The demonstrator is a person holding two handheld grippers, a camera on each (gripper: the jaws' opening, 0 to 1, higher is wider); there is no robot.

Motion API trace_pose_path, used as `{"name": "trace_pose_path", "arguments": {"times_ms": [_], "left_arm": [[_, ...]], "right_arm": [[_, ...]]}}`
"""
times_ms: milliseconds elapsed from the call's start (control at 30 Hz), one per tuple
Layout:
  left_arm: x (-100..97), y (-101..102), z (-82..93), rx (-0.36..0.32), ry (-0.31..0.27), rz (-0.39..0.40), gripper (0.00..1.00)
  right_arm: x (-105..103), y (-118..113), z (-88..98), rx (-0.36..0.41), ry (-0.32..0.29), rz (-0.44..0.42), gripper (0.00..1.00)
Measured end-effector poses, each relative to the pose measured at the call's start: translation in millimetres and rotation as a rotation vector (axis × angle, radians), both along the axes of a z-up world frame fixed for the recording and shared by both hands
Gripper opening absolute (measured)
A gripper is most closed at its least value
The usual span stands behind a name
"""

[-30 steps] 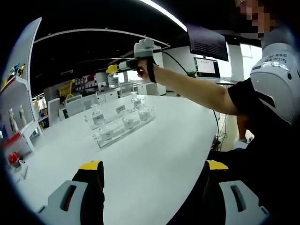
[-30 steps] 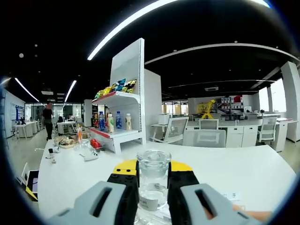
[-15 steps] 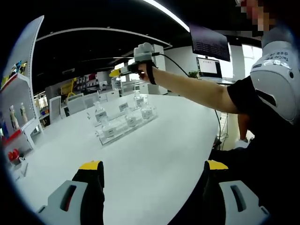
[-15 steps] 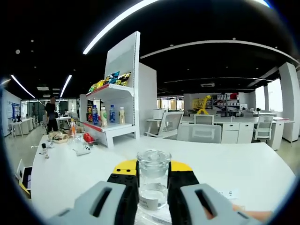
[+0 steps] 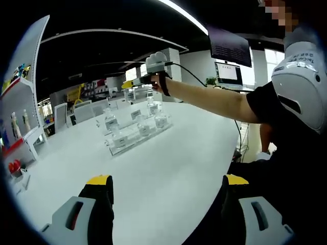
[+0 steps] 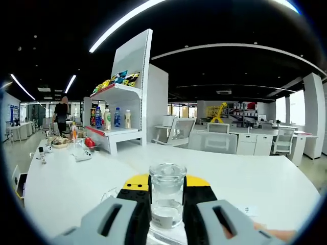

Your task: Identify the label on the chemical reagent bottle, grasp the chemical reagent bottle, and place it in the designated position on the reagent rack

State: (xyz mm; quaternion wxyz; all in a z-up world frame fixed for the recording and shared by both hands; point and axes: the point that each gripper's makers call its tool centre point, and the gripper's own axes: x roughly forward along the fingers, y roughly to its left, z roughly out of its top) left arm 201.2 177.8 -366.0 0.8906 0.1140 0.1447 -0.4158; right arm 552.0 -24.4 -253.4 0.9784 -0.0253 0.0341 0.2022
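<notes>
Reagent bottle, clear glass, clamped between right gripper jaws; white table ahead. Left gripper: spread wide over bare tabletop, reagent rack far ahead.

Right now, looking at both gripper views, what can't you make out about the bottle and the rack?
- Right gripper view: the label on the held reagent bottle is hidden low between the right gripper jaws.
- Left gripper view: the tags on the reagent rack are too small to read.
- Left gripper view: the open left gripper holds nothing; its base is cut off by the bottom edge.
</notes>
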Motion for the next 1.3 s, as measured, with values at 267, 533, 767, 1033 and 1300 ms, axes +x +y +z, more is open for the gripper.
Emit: {"name": "trace_pose_path", "arguments": {"times_ms": [267,533,767,1033,1300], "left_arm": [[-0.7,-1,-0.5,0.008,-0.006,-0.010,0.87],[-1.1,1,-2.2,0.012,-0.002,-0.004,0.87],[-1.9,3,-2.4,0.014,-0.002,0.002,0.87],[-2.2,3,-1.3,0.003,-0.004,-0.009,0.87],[3.4,-2,-1.8,0.008,0.012,-0.015,0.87]], "right_arm": [[4,-4,-18.5,-0.003,0.005,-0.003,0.19],[8,-5,-27.5,-0.019,-0.005,0.013,0.20],[10,-9,-39.8,-0.021,0.006,-0.002,0.20],[12,-14,-59.8,-0.040,0.040,-0.036,0.20],[12,-16,-73.0,-0.028,0.072,-0.052,0.20]]}}
